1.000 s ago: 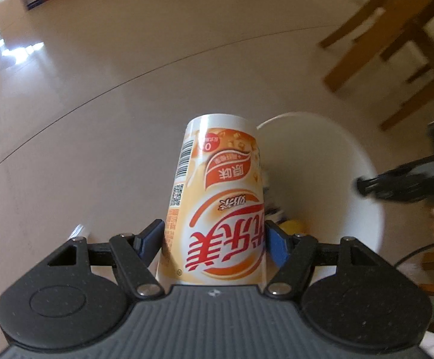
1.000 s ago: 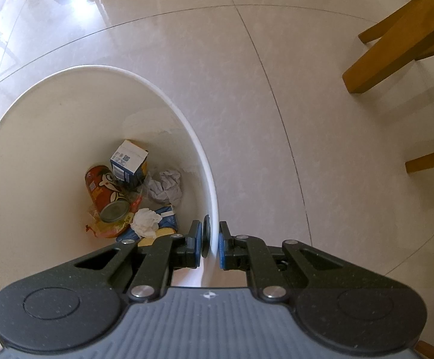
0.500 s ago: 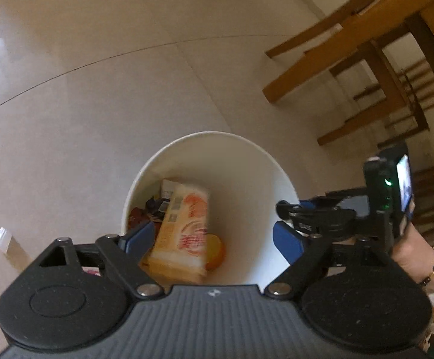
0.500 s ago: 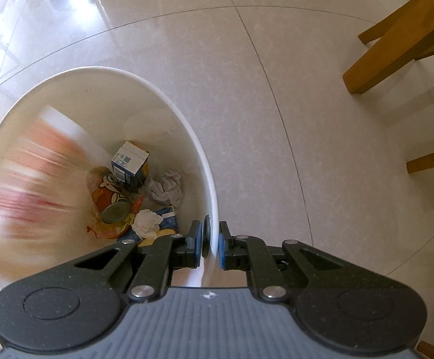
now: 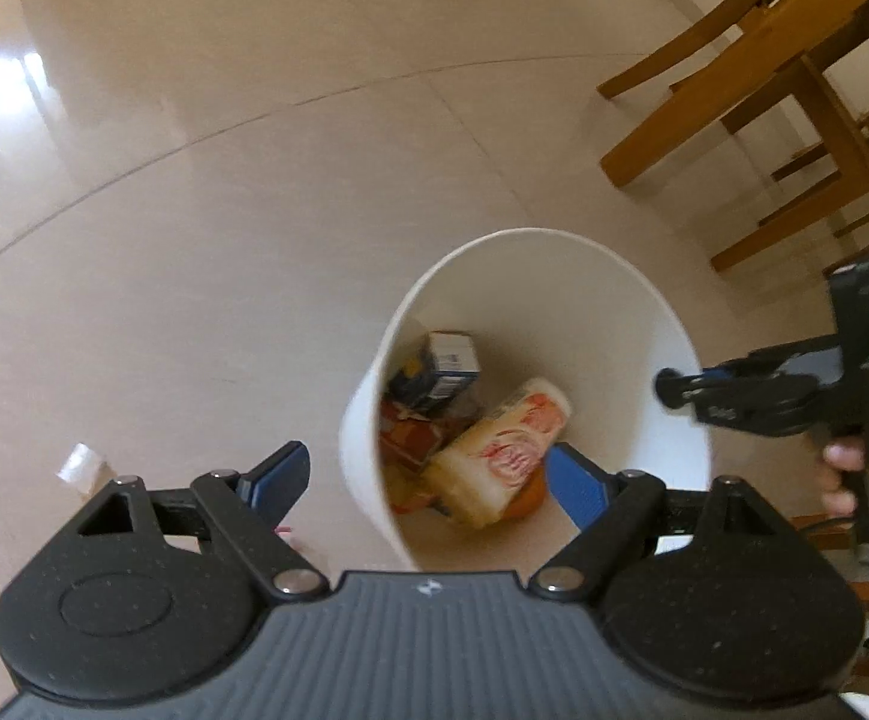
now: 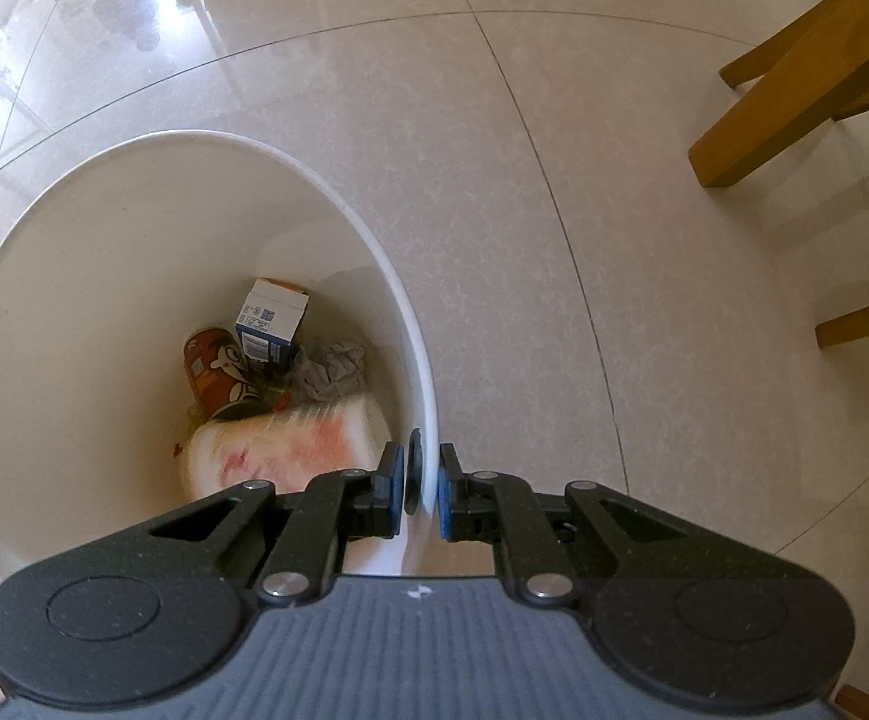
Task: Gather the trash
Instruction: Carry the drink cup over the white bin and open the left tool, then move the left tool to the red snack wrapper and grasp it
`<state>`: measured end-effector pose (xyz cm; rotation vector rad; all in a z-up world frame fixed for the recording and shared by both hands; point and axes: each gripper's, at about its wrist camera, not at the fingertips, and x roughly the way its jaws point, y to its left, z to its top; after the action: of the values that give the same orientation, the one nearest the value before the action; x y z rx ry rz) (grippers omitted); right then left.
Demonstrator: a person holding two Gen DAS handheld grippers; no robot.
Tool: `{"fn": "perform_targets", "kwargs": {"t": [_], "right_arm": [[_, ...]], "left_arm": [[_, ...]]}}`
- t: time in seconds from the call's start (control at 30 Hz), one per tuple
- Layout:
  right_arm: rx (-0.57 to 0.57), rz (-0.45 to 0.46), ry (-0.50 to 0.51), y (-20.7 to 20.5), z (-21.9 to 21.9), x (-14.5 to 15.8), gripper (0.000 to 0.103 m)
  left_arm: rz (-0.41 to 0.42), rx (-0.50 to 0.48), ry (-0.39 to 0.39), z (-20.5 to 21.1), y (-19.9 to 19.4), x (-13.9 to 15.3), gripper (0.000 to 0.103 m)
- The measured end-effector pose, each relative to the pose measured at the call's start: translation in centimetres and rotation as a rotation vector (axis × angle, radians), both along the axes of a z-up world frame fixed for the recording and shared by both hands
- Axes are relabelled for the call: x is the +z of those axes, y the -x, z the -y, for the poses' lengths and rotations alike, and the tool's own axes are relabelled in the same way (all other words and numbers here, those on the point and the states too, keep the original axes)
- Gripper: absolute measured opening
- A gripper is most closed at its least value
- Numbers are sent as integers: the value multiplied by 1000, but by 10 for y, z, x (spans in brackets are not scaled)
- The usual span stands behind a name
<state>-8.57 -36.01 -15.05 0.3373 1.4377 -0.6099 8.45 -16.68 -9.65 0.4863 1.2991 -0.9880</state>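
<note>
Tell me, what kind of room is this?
Probably a home dining room: shiny tiled floor, wooden chair legs nearby, and a white trash bin holding household rubbish.

Glossy beige tiled floor (image 5: pixel 206 192), wooden chair legs (image 5: pixel 728 90) at the right edge.
</note>
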Motion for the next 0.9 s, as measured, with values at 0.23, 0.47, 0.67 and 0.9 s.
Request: {"fn": "perform_targets", "kwargs": {"t": [0.23, 0.47, 0.67, 0.9], "right_arm": [[-4, 0, -3, 0, 1, -1, 13], [-2, -3, 0, 0, 0, -2, 13], [3, -10, 5, -1, -1, -4, 13], [18, -17, 13, -2, -3, -5, 13]], "left_arm": [[85, 28, -37, -25, -6, -10, 86], [65, 139, -27, -63, -12, -35, 87], [134, 198, -20, -90, -11, -65, 92], [143, 248, -65, -106, -6, -141, 92]]}}
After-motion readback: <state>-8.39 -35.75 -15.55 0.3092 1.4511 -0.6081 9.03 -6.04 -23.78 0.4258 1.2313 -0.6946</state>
